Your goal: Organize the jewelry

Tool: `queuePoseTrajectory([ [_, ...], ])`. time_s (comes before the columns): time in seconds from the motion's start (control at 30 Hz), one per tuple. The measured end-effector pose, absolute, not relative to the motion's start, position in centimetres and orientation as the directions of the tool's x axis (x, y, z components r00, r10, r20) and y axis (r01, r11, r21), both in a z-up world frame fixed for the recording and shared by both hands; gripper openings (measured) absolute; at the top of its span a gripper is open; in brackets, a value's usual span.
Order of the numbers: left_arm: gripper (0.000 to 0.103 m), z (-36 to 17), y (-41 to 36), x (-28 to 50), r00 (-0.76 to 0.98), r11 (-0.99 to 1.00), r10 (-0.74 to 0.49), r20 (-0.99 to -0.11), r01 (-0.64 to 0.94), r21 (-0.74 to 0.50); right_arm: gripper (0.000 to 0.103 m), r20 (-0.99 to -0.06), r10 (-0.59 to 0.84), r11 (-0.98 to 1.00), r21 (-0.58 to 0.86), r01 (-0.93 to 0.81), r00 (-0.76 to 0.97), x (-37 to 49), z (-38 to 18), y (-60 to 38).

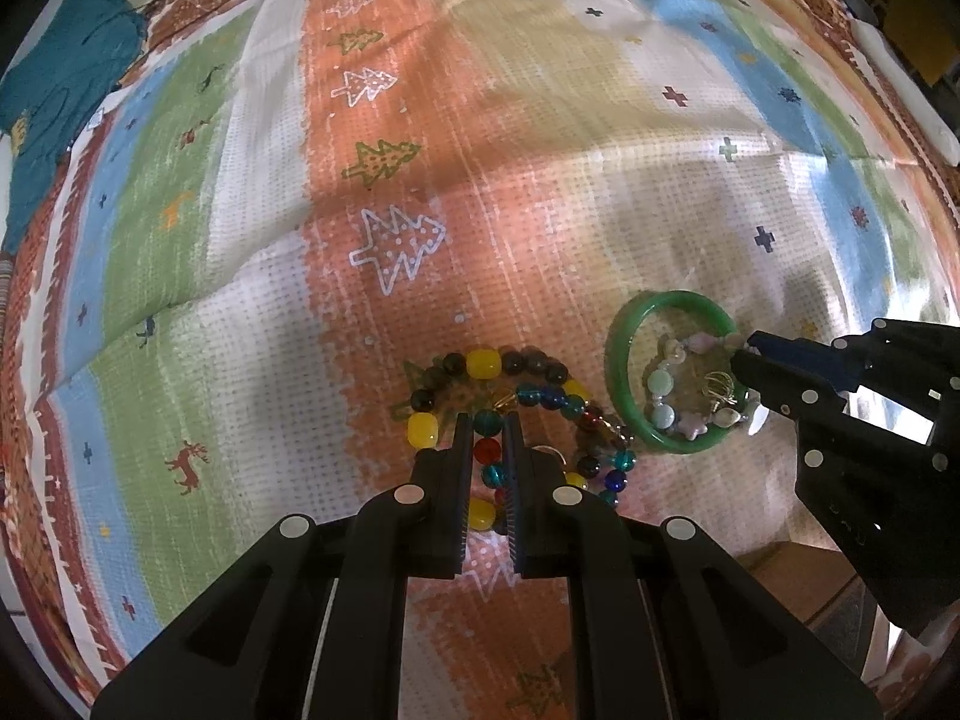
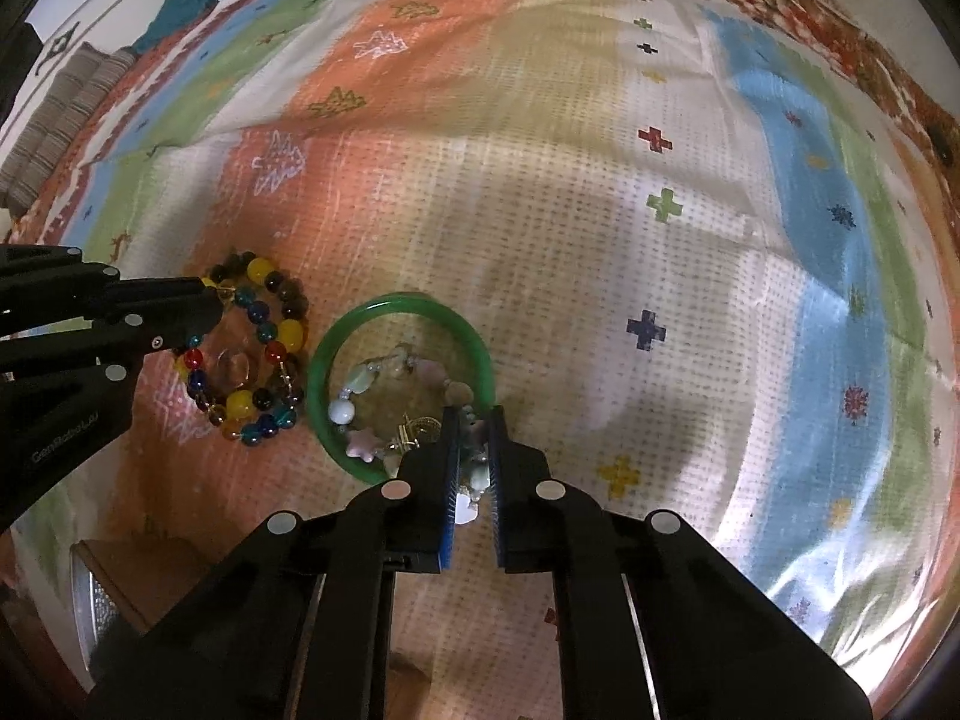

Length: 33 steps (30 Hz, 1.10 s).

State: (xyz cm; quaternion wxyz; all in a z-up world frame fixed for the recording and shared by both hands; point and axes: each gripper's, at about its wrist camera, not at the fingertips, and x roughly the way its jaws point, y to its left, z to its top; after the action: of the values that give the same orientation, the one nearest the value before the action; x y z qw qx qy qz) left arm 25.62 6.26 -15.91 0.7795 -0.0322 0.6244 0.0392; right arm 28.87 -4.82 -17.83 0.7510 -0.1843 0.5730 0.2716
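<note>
Left gripper (image 1: 487, 420) points steeply down at the multicoloured glass-bead bracelet (image 1: 522, 420), its jaws drawn in on a run of red and teal beads that lies between the fingers; the beads fill the narrow gap, so I judge it clamped on that strand. Right gripper (image 2: 474, 414) likewise points down, its jaws nearly together over the near edge of the green bangle (image 2: 399, 384), with pale beads of the pastel bead bracelet (image 2: 360, 402) showing between the blue-edged pads; it appears to pinch that pastel strand, though whether the bangle rim is also caught cannot be told. All the jewelry lies on the patterned bedspread (image 1: 540, 120), near its front edge: the glass-bead bracelet coiled in a loose double loop on the orange stripe, the bangle just beside it to the right, and the pastel bracelet with a small gold wire piece (image 1: 717, 387) gathered inside the bangle. Progress, as I judge it: the pieces are grouped into two neat clusters, which suggests sorting is well under way, but no box, tray or stand is visible to receive them, so the final placing looks to be outstanding. Hidden or doubtful: both grippers cover the near part of the piece each one works on; the gold piece is too small to identify; a teal cloth (image 1: 54, 102) at the far left is cut off by the lens edge, and the floor below the bed edge is dim.
</note>
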Motion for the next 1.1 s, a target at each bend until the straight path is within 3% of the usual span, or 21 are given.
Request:
queuePoseTrajectory([
  [1.1, 0.009, -7.6, 5.9, 20.8, 0.391, 0.984, -0.059, -0.919, -0.130, -0.119, 0.010, -0.870, 0.293, 0.839, 0.034, -0.543, 0.398, 26.0, -8.7, -8.7],
])
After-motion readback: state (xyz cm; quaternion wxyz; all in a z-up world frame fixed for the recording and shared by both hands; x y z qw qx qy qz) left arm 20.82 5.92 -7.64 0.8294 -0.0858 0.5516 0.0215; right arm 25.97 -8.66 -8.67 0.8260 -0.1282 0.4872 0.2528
